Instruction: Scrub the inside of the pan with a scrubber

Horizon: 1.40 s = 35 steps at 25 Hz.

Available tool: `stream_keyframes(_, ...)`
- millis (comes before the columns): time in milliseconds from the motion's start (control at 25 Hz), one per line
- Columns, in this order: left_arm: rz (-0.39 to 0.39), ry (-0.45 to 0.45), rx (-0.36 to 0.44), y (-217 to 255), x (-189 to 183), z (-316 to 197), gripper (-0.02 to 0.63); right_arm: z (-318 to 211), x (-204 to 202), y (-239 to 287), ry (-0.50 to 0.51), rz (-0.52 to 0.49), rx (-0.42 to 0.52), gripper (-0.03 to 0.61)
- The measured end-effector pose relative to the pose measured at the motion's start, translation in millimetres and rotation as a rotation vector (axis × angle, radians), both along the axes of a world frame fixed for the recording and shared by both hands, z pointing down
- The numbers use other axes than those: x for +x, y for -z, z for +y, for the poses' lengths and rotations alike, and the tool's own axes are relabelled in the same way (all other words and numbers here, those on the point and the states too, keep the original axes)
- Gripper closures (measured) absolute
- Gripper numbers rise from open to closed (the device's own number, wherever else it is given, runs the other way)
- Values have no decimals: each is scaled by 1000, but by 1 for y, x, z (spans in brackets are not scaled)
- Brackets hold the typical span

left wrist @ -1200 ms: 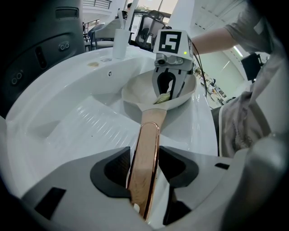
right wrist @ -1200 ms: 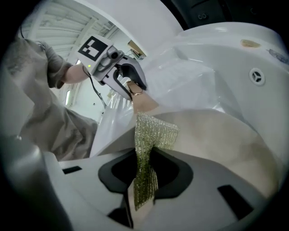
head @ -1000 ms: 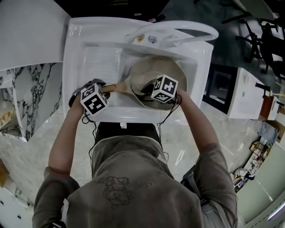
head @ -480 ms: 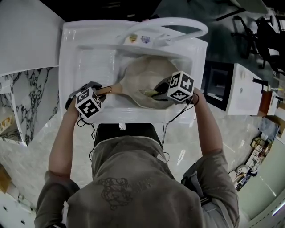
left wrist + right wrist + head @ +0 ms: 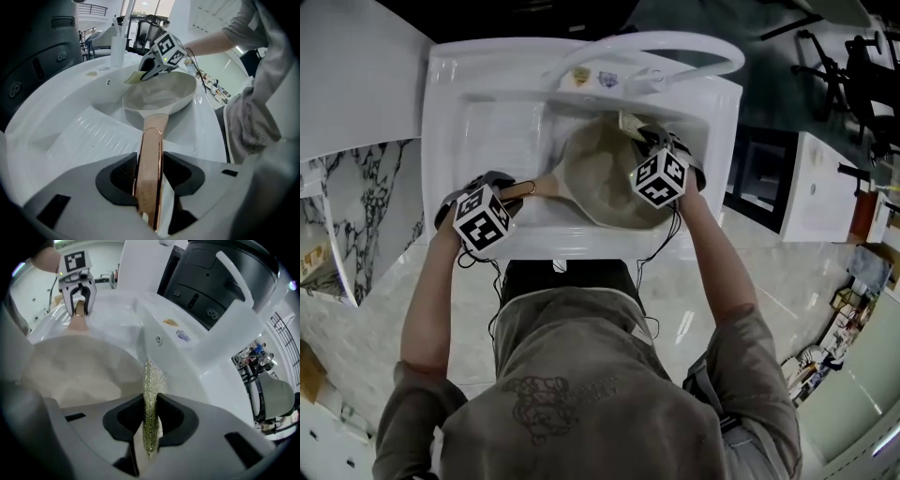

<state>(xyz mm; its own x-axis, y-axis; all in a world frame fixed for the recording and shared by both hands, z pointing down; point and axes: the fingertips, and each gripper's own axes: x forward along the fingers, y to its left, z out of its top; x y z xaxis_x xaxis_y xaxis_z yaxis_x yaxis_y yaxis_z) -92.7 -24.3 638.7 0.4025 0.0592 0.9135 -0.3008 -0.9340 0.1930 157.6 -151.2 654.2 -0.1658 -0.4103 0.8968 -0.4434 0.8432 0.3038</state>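
Observation:
A beige pan (image 5: 600,178) lies in the white sink (image 5: 450,112), its wooden handle (image 5: 530,188) pointing left. My left gripper (image 5: 514,191) is shut on that handle (image 5: 150,164); its jaws have just been closing, with the handle between them. My right gripper (image 5: 643,134) is at the pan's far rim, shut on a thin yellow-green scrubber (image 5: 629,122). In the right gripper view the scrubber (image 5: 150,390) stands on edge between the pads, over the pan (image 5: 70,371). The left gripper view shows the pan bowl (image 5: 159,96) and the right gripper (image 5: 149,72) at its far side.
A white curved faucet bar (image 5: 675,47) arches over the sink's back edge. A ribbed drainboard (image 5: 502,122) fills the sink's left part. A marble counter (image 5: 366,216) lies to the left. A white cup (image 5: 117,50) stands behind the sink.
The right gripper has swung with the scrubber from the pan's near right side to its far rim. The left gripper has stayed on the handle.

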Motion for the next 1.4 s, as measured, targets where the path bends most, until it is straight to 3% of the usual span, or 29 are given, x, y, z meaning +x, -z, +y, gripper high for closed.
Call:
stream_keyframes(240,2,-16,-7,0,0,0,439,3,0,-44,3,96,-15,498)
stream_keyframes(360,7,-19,-6,0,0,0,439,13,-7,-59,23,108,-73,495)
stream_keyframes(640,12,-16,-6,0,0,0,439,81,-26,-78,139,87,-449,495)
stream_keyframes(840,12,-14,-5,0,0,0,439,111,-34,-63,235,100,-571,494)
stream_keyframes(1000,10,-13,1,0,-1,0,439,139,-39,-42,278,93,-756,491)
stream_keyframes(1160,17,-9,2,1,1,1,439,170,-53,-17,331,21,-938,491)
stream_keyframes(1400,14,-13,0,0,0,1,439,201,-51,14,280,-52,-1237,494)
